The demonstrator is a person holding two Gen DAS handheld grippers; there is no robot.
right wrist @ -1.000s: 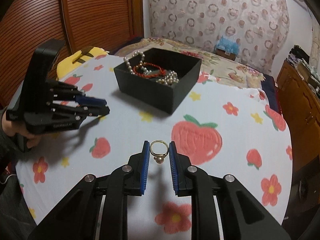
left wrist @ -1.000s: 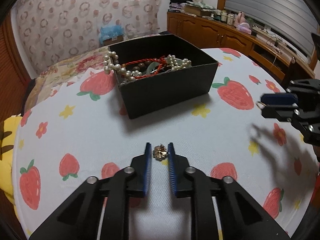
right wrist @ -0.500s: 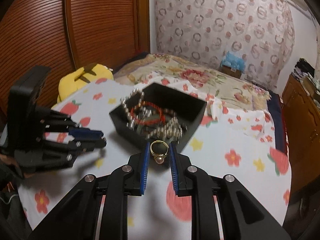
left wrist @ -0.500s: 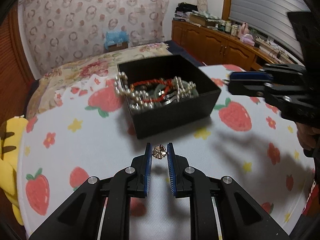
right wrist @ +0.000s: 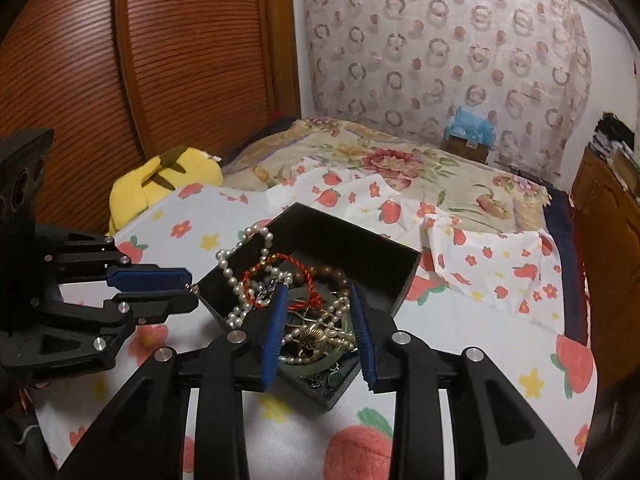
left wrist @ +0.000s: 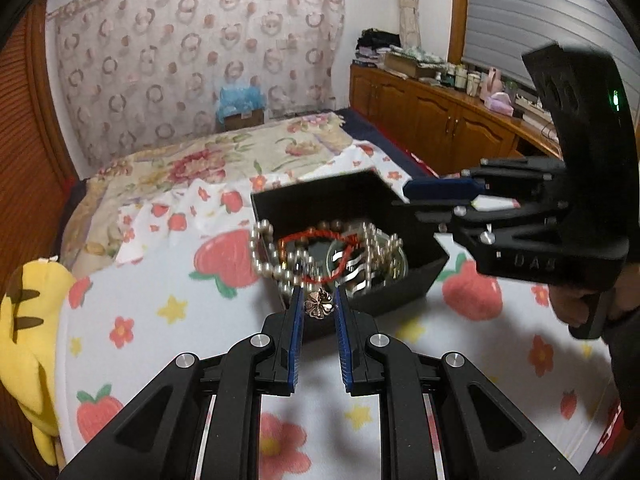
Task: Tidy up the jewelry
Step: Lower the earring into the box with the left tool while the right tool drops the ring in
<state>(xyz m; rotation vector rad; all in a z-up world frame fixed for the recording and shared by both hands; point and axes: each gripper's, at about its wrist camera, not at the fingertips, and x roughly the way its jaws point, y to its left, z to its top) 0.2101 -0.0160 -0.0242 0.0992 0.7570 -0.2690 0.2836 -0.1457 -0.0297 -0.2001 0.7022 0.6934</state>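
The left wrist view looks forward along the left gripper from just short of the near wall of the box, close above the cloth. It faces the curtain and the cabinets at the right. The right wrist view looks along the right gripper from directly over the box, nearer and steeper, toward the wooden door and the same curtain. Both views share the box, the cloth, the bed, the yellow toy and the curtain. Each shows the other gripper: the right gripper enters the left view from the right edge, the left gripper the right view from the left edge.
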